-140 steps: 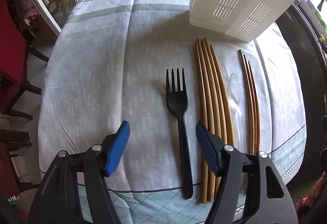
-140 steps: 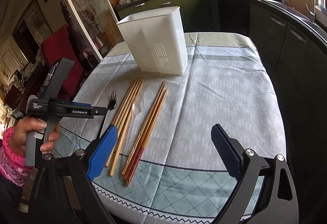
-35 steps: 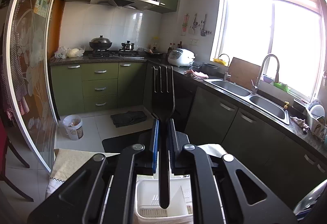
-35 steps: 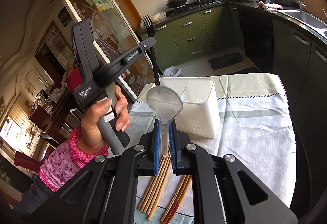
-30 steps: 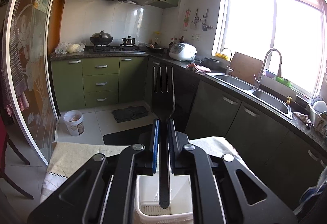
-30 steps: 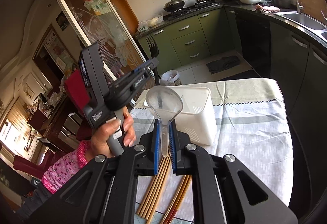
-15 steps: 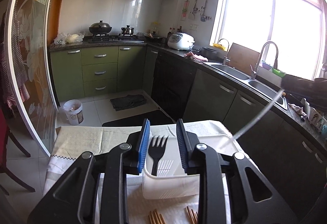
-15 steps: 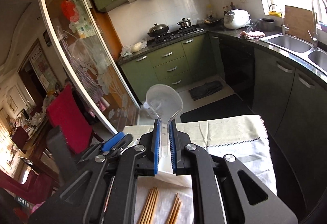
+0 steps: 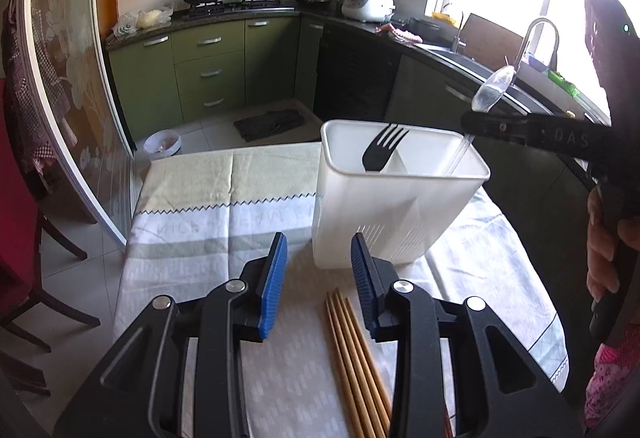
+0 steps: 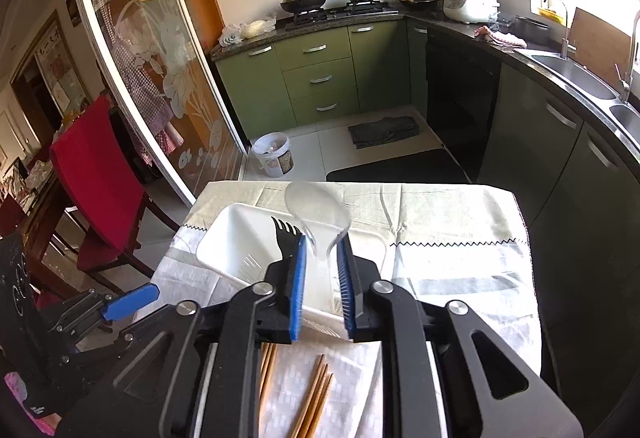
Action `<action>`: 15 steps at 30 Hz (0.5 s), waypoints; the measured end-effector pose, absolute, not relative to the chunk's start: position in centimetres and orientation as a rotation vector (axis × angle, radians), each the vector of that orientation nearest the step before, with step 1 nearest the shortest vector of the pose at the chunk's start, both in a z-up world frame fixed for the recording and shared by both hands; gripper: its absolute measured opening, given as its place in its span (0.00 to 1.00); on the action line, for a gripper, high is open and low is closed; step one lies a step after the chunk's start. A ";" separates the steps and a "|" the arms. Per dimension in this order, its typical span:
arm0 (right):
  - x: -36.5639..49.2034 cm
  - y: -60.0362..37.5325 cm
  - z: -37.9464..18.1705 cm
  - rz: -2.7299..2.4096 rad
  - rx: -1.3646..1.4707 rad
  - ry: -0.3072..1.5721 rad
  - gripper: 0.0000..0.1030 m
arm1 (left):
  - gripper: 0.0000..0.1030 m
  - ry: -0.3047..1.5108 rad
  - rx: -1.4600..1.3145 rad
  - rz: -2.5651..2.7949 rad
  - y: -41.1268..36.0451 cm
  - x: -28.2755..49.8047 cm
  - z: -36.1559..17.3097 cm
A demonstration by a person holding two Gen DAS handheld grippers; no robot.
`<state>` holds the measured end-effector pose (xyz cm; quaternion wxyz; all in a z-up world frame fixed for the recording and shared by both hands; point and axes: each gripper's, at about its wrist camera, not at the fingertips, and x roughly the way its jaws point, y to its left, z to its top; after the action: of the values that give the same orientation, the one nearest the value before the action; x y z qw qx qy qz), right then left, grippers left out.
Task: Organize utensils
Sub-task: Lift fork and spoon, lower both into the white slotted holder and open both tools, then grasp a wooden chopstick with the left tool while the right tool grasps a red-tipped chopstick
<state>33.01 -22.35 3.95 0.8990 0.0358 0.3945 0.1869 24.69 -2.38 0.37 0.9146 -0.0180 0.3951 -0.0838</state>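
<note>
A white plastic utensil holder [image 9: 396, 214] stands on the table with a black fork [image 9: 382, 152] upright inside it. My left gripper [image 9: 319, 278] is open and empty, just in front of the holder. My right gripper [image 10: 322, 278] is open above the holder [image 10: 230, 238]; a clear plastic spoon [image 10: 318, 216] stands between its pads, handle down into the holder, and it also shows in the left wrist view [image 9: 490, 90]. The fork [image 10: 286, 234] shows beside the spoon. Wooden chopsticks [image 9: 356, 354] lie on the cloth in front of the holder, also seen under the right gripper [image 10: 314, 398].
The table has a pale patterned cloth [image 9: 224, 198]. A red chair [image 10: 96, 174] stands at the left. Green kitchen cabinets [image 10: 320, 78] and a sink counter [image 10: 576, 78] lie beyond the table's far edge. The hand holding the right gripper [image 9: 604, 250] is at the right.
The left gripper released the fork into the holder, opened and drew back. The right gripper brought the spoon over the holder and its jaws opened.
</note>
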 end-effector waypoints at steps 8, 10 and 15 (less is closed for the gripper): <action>29.8 -23.2 5.7 0.417 0.064 0.765 0.22 | 0.31 0.981 0.025 -0.154 -3.4 24.0 -3.4; 28.5 -23.5 6.3 0.432 0.059 0.752 0.22 | 0.31 1.047 0.033 -0.139 -3.6 24.3 -4.9; 25.5 -24.3 6.3 0.463 0.029 0.752 0.26 | 0.31 1.208 0.040 -0.114 -3.8 25.0 -8.6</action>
<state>25.47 -24.34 6.27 0.9040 0.0139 0.3638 0.2242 24.97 -3.81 -8.63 0.8212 0.0186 0.5677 -0.0535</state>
